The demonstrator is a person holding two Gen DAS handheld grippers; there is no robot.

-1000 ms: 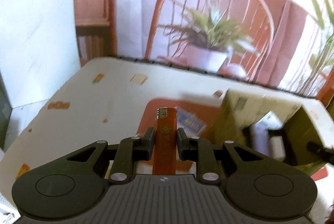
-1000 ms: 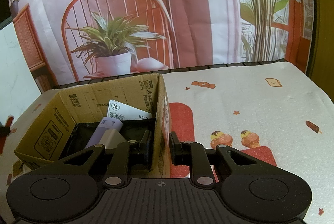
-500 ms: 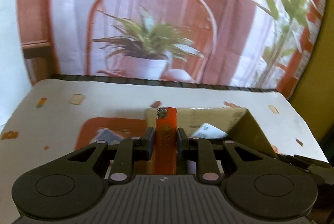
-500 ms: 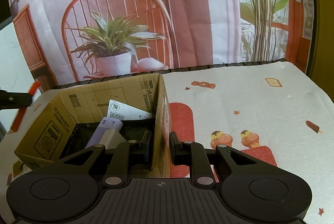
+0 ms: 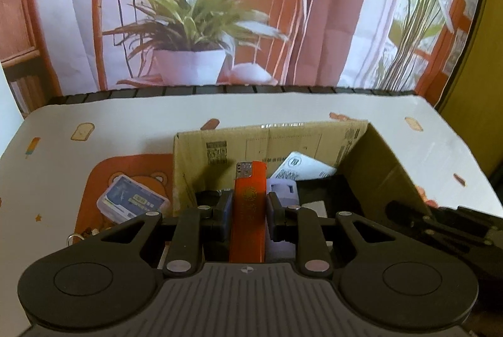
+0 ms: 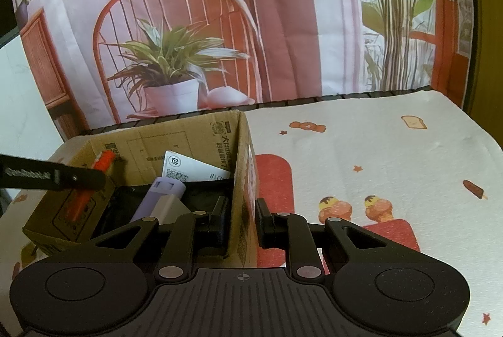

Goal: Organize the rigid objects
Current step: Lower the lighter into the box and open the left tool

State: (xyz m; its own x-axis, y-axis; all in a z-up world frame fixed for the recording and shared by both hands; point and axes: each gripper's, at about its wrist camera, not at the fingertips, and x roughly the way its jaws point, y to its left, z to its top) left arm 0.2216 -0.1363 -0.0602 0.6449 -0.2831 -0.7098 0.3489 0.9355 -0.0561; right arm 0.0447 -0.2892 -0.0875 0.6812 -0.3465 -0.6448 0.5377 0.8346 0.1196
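Your left gripper [image 5: 250, 208] is clamped on the orange lighter [image 5: 249, 205], long axis along the fingers, right over the cardboard box's [image 5: 382, 161] left end, so release looks close. Right gripper [image 6: 242, 222] pinches the box's right wall.

Both views ride close behind their own jaws, angled down over the counter [image 5: 314, 111] toward the printed backdrop [image 6: 283, 23] filling the upper frame. The left wrist view looks into the cardboard box [image 5: 283, 136] from its near side; the right wrist view sees the same box [image 6: 176, 139] at centre left.
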